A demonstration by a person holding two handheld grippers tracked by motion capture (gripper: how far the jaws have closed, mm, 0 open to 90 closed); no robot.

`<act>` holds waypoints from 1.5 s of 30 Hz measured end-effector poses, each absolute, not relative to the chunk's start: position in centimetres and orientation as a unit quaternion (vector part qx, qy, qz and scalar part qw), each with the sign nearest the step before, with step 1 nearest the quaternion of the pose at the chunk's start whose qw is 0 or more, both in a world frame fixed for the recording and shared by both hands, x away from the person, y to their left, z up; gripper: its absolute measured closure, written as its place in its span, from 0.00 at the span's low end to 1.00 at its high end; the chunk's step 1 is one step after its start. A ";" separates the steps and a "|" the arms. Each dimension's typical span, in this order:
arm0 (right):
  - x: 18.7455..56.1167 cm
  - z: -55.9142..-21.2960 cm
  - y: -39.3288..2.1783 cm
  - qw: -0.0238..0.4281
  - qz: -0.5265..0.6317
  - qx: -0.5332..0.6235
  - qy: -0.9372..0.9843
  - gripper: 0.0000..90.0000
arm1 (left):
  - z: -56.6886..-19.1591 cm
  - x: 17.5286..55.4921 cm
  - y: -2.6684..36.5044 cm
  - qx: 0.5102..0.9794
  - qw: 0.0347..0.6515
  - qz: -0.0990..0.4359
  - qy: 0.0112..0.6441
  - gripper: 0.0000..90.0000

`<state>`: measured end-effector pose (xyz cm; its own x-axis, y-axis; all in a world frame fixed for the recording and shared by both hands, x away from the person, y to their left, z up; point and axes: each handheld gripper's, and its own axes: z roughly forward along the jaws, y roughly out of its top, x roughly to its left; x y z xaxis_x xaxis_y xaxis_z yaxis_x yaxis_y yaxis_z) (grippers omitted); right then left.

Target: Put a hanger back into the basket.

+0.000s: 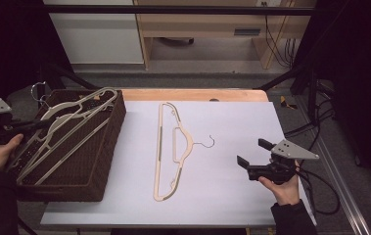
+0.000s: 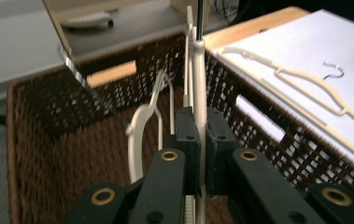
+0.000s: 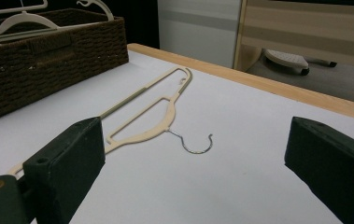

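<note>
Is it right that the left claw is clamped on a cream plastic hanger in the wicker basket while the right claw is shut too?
Not quite: the right claw is open, its jaws wide apart in the right gripper view. The left claw is clamped on a cream plastic hanger in the brown wicker basket.

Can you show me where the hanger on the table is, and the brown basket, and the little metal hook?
hanger on the table (image 1: 159, 147), high view, on its long straight bar.
brown basket (image 1: 108, 142), high view, on its right wall.
metal hook (image 3: 198, 147), right gripper view, on the wire curve.
</note>
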<state>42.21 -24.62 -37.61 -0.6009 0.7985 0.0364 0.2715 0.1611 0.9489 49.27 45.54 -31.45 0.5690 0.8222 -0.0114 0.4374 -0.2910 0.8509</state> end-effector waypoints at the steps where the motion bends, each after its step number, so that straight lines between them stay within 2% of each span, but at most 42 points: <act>1: 42.2 -37.6 -24.6 0.247 0.531 0.371 0.721 0.06 | -31.6 49.3 45.5 0.773 0.433 0.219 0.409 0.96; 8: 42.2 -37.6 -24.6 0.247 0.531 0.371 0.721 0.06 | -34.2 49.9 43.9 0.779 0.405 0.193 0.439 0.95; 12: 42.2 -37.6 -24.5 0.246 0.532 0.369 0.721 0.06 | -35.3 50.7 43.2 0.782 0.364 0.178 0.473 0.93; 21: 42.2 -37.6 -24.5 0.244 0.532 0.369 0.722 0.06 | -36.0 50.4 45.2 0.733 0.334 0.194 0.560 0.85; 23: 42.3 -37.6 -24.4 0.244 0.531 0.368 0.723 0.06 | -35.1 49.5 45.6 0.721 0.337 0.223 0.563 0.77; 25: 42.4 -37.6 -24.3 0.243 0.531 0.367 0.724 0.06 | -34.2 48.6 45.8 0.708 0.362 0.235 0.558 0.76; 31: 42.6 -37.3 -24.0 0.245 0.534 0.365 0.722 0.06 | -31.6 46.1 44.9 0.683 0.420 0.271 0.533 0.63; 35: 42.7 -36.9 -23.8 0.247 0.538 0.363 0.719 0.06 | -30.5 45.1 42.7 0.682 0.446 0.290 0.502 0.52; 38: 42.9 -36.5 -23.7 0.248 0.542 0.361 0.717 0.06 | -30.3 44.7 40.6 0.684 0.467 0.302 0.473 0.40; 43: 43.6 -36.4 -23.3 0.252 0.538 0.366 0.716 0.06 | -30.5 44.3 37.3 0.685 0.501 0.292 0.442 0.22; 45: 43.9 -36.6 -23.2 0.252 0.537 0.368 0.716 0.06 | -30.7 44.1 36.2 0.684 0.511 0.287 0.435 0.17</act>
<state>43.86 -23.19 -36.59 -0.6027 0.7972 0.0351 0.2561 0.1516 0.9547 44.08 36.16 -30.73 0.4580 0.8874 -0.0521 0.3015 -0.0999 0.9482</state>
